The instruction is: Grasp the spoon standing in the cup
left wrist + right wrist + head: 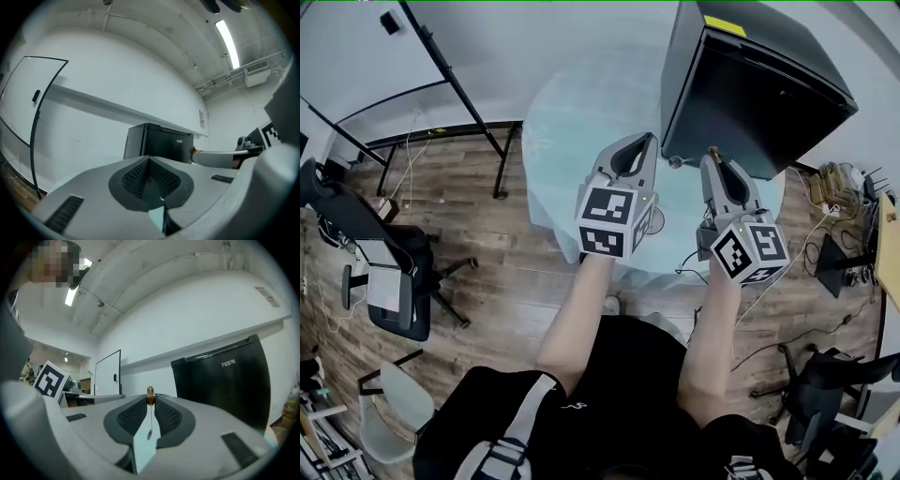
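The head camera looks steeply down from above the person onto the left gripper (pixel 645 141), the right gripper (pixel 713 157), the round glass table (pixel 572 103) and the wood floor (pixel 506 272). Each gripper camera sits close behind its own jaws, tilted up toward the white wall (pixel 117 84). All three views share the black refrigerator (pixel 750 84): central in the left gripper view (pixel 159 143), at right in the right gripper view (pixel 220 385). The left gripper's marker cube (pixel 49 378) shows at that view's left edge.
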`<state>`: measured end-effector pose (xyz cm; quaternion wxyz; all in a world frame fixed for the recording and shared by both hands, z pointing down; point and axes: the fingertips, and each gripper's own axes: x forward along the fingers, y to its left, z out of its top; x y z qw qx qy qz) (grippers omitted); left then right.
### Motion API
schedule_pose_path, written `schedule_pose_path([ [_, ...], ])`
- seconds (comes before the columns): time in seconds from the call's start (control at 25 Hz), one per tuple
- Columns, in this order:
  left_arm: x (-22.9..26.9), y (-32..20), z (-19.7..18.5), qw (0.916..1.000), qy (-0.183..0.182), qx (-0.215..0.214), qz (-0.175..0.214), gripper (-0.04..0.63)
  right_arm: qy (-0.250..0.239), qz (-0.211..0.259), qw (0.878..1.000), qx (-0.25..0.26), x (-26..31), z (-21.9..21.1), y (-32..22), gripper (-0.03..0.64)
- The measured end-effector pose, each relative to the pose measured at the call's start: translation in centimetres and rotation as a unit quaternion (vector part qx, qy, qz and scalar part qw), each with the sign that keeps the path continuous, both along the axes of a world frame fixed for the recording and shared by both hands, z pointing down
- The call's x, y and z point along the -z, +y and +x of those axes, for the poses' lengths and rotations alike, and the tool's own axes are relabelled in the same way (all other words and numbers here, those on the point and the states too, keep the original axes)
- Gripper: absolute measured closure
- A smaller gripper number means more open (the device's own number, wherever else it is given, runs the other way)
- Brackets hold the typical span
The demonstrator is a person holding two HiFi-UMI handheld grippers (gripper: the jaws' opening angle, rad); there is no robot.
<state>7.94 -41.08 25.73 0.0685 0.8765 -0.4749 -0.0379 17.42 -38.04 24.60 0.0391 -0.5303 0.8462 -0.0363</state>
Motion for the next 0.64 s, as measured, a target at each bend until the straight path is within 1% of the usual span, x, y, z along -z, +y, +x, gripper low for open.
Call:
schedule_pose_path([
  [0.32, -0.1, 0.7, 1.3, 0.9999, -0.004, -0.012, 0.0, 0.584, 0.005, 0.004, 1.0, -0.005, 0.1, 0.7, 0.7, 0.566],
  [0.64, -0.5, 0.4, 1.1, 0.9999, -0.002, -0.012, -0.001, 0.584, 0.006, 0.003, 1.0, -0.003, -0.3, 0.4, 0.5, 0.566],
])
